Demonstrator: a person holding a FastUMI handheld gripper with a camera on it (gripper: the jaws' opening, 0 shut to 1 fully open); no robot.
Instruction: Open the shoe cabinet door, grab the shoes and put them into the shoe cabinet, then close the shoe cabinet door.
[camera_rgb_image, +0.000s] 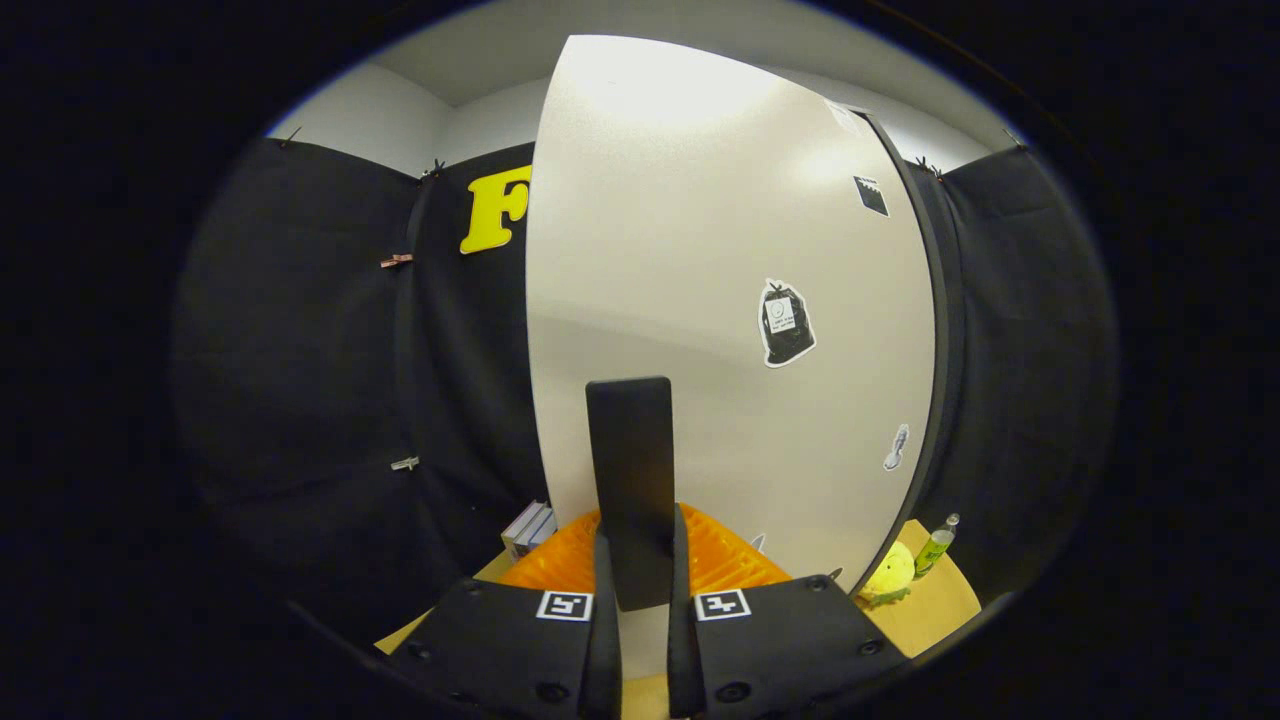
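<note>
Cabinet door (700, 250) fills frame center, white, its dark handle (630, 480) upright at lower center. Tool (640, 610) is pinching the handle's lower end, one finger (604, 620) on each side. Stickers on door: black bag shape (785, 323) at center right, small ones at right edge and upper right; print too small to read. Orange ribbed item (725, 560) behind the fingers. Counter (940, 600) at lower right holds a yellow round object (888, 572) and a green bottle (936, 546). White boxes (528, 528) at lower left.
</note>
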